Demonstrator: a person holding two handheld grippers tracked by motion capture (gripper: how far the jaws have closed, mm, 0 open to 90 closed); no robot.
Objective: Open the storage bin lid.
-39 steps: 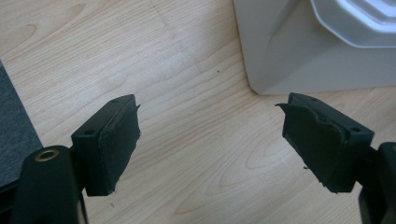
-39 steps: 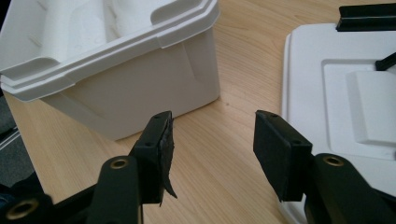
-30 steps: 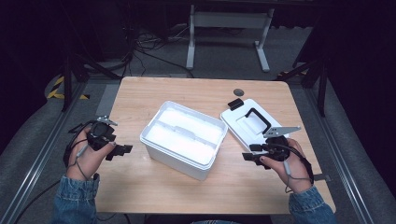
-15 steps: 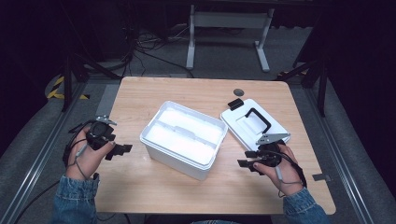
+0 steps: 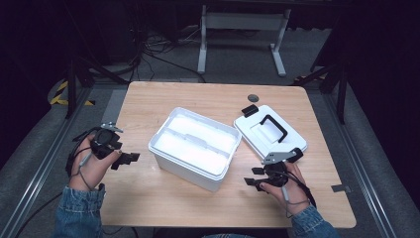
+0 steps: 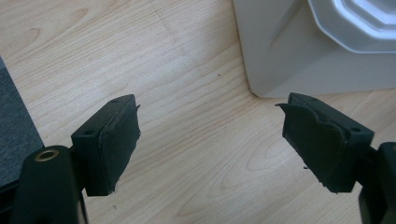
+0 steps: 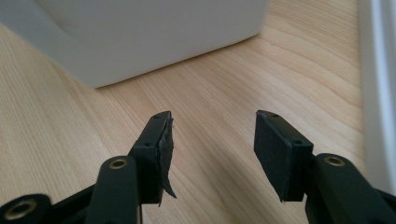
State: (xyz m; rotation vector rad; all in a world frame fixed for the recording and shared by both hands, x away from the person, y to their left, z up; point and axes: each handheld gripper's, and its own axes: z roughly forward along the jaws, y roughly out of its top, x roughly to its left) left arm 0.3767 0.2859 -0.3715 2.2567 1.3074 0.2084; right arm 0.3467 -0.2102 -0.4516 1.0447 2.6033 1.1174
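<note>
Box: white bin (image 5: pixel 195 147), open, at the middle of the tabletop (image 5: pixel 163 198) and set at an angle to its edges; a ledge or tray shows inside, nothing else that I can make out.
Lid: white, with a black handle (image 5: pixel 270 134), flat on the tabletop just beside the box's right side, toward the right edge; likely parked there so the box stays open and the lid stays within reach.
Left gripper (image 5: pixel 124 159): jaws wide apart, holding nothing; over bare wood near the left edge, pointed at the box. Its own view has a box corner (image 6: pixel 299 60) just ahead, untouched.
Right gripper (image 5: pixel 253 177): jaws partly open, empty; near the front edge, between the lid's front corner and the box. Its own view has the box wall (image 7: pixel 154 32) ahead and the lid rim (image 7: pixel 376 93) at the right.
Judgement: the 2 grippers flank the box with nothing gripped, so either is free to go for box or lid; which comes next I cannot tell.
</note>
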